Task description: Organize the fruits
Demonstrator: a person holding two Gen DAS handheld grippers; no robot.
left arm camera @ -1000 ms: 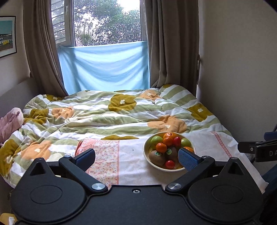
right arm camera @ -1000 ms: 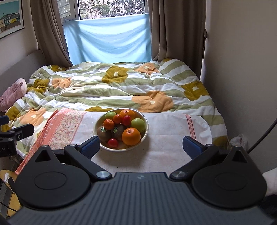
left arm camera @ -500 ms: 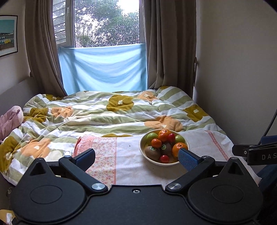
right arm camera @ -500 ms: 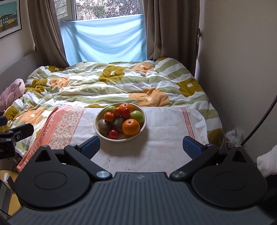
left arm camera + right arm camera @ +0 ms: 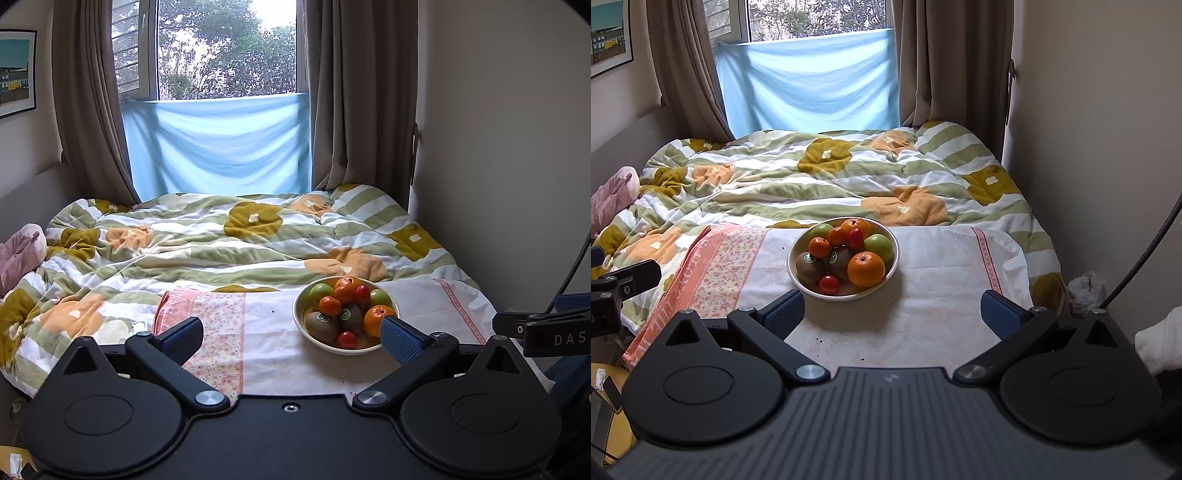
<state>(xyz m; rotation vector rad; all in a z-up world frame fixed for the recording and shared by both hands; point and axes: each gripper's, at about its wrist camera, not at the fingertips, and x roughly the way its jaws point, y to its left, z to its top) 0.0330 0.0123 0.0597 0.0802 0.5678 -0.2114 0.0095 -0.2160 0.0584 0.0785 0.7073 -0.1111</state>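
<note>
Both wide-open, empty claws, left [image 5: 291, 334] and right [image 5: 893, 312], have pulled back from one bowl [image 5: 798, 275] holding two kiwis.

A bed [image 5: 1015, 206] carries a quilt [image 5: 812, 184], cloth [image 5: 923, 295] and fruit bowl [image 5: 892, 240].

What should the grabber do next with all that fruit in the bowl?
Probably ease the right gripper forward and down toward the big orange at the near edge of the round white bowl. Both grippers' jaws are open and empty, and this orange lies topmost and closest.
</note>
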